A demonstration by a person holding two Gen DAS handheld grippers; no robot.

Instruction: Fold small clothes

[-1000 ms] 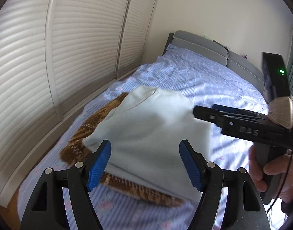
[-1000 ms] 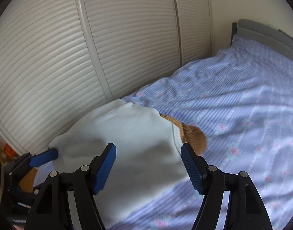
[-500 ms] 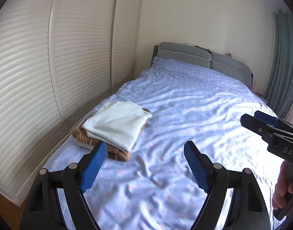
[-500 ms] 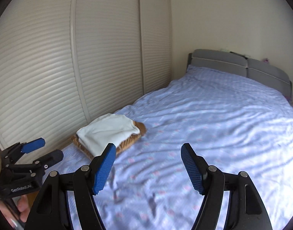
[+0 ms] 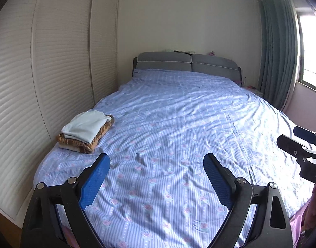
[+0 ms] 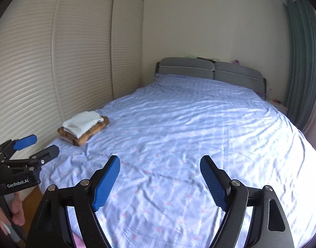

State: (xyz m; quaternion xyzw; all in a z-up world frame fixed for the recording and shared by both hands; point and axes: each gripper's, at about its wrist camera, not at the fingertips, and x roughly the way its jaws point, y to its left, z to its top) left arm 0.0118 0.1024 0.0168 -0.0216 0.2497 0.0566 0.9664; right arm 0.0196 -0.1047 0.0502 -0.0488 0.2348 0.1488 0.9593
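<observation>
A folded pale white garment (image 5: pixel 85 125) lies on top of a folded brown patterned garment (image 5: pixel 89 144), stacked near the bed's left edge; the stack also shows in the right wrist view (image 6: pixel 82 124). My left gripper (image 5: pixel 156 177) is open and empty, held above the foot of the bed, well back from the stack. My right gripper (image 6: pixel 160 177) is open and empty, also over the foot of the bed. Each gripper shows at the edge of the other's view: the right one (image 5: pixel 300 140), the left one (image 6: pixel 34 146).
The bed (image 5: pixel 189 124) has a blue striped floral sheet and a grey headboard (image 5: pixel 187 63). Louvred wardrobe doors (image 5: pixel 54 62) run along the left. A green curtain (image 5: pixel 280 62) and a window stand at the right. A strip of wood floor (image 6: pixel 31 200) shows by the bed corner.
Both grippers have pulled far back from the stack toward the foot of the bed. The white garment, close under them a second ago, now lies far off on the brown one.
</observation>
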